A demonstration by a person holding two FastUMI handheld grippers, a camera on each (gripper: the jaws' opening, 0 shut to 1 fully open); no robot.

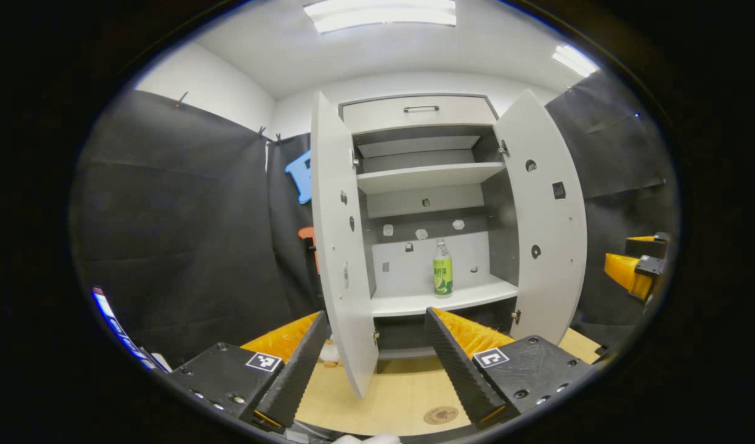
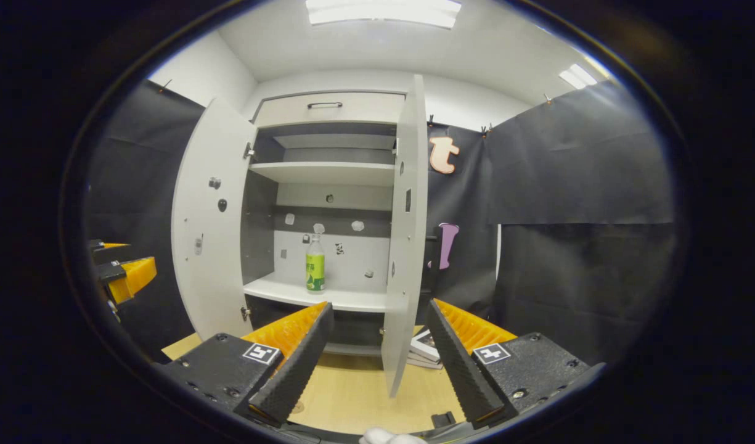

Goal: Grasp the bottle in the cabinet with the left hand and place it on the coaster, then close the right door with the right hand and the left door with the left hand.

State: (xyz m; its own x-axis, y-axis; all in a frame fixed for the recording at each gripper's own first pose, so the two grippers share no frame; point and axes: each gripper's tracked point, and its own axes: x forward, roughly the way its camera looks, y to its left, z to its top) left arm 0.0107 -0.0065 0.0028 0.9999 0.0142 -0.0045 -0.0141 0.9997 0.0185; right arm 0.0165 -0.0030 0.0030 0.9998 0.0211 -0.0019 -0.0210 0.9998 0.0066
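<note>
A clear bottle with a green label point(image 1: 442, 268) point(image 2: 315, 265) stands upright on the lower shelf of a pale grey cabinet point(image 1: 426, 302). Both doors stand wide open: the left door point(image 1: 343, 246) point(image 2: 211, 228) and the right door point(image 1: 543, 216) point(image 2: 408, 234). A round brown coaster point(image 1: 440, 415) lies on the wooden table point(image 1: 389, 388), in front of the cabinet. My left gripper point(image 1: 376, 314) is open and empty, well short of the bottle. My right gripper point(image 2: 379, 305) is open too, facing the right door's edge. Each gripper shows at the other view's side point(image 1: 636, 271) point(image 2: 121, 274).
An upper shelf point(image 1: 426, 176) and a top drawer with a handle point(image 1: 420, 109) sit above the bottle. A few flat cards or booklets point(image 2: 426, 348) lie on the table behind the right door. Black cloth walls flank the cabinet.
</note>
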